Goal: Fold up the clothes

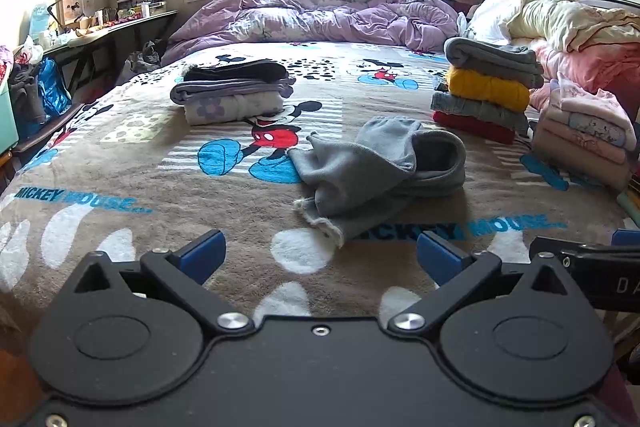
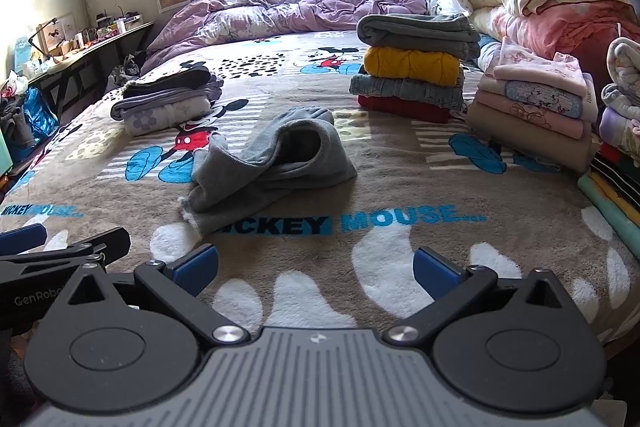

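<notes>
A grey garment (image 1: 376,171) lies loosely folded on the Mickey Mouse blanket (image 1: 160,187) in the middle of the bed; it also shows in the right wrist view (image 2: 272,167). My left gripper (image 1: 318,255) is open and empty, held above the blanket just short of the garment's frayed near edge. My right gripper (image 2: 316,269) is open and empty, to the right of the left one, a little back from the garment. The right gripper's edge shows at the right of the left wrist view (image 1: 592,259). The left gripper shows at the left of the right wrist view (image 2: 52,251).
A folded pile (image 1: 232,93) lies at the left. A stack of grey, yellow, denim and red clothes (image 2: 416,67) and a pink stack (image 2: 532,107) stand at the right. A purple duvet (image 1: 312,19) lies at the head. A cluttered desk (image 1: 92,27) stands left of the bed.
</notes>
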A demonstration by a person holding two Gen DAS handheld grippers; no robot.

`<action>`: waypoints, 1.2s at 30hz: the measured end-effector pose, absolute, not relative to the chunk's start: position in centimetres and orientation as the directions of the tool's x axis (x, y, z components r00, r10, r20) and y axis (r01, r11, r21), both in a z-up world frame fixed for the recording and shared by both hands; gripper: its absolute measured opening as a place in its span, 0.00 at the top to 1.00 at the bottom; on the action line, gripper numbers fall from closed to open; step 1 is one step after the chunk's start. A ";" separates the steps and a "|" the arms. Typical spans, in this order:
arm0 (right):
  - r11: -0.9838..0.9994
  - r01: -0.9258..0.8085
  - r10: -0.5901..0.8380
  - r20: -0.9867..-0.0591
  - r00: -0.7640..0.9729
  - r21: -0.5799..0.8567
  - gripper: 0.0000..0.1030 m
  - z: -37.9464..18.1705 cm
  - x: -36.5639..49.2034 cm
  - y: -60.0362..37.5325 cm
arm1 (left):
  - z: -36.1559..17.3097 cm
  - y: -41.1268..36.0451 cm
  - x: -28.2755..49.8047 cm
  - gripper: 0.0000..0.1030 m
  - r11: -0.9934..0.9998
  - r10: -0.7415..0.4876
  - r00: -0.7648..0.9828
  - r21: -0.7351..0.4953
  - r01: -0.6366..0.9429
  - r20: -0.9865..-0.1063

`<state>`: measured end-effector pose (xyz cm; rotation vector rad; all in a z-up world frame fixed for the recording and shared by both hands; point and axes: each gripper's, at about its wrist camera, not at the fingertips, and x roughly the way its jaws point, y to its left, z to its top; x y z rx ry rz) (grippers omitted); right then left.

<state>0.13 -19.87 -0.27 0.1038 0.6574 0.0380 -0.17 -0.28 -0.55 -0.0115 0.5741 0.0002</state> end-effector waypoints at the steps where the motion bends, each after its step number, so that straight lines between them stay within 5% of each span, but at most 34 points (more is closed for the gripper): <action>1: 0.994 -0.003 0.069 -0.608 0.791 0.109 0.00 -0.3 0.1 -19.9 | -0.5 -0.3 -0.2 0.00 1.000 -0.003 0.840 -0.011 -0.004 -0.543; 36: 0.993 -0.003 0.073 -0.602 0.795 0.117 0.00 0.0 -0.3 -19.9 | -0.4 -0.2 -0.3 0.00 1.000 -0.004 0.838 -0.010 -0.002 -0.545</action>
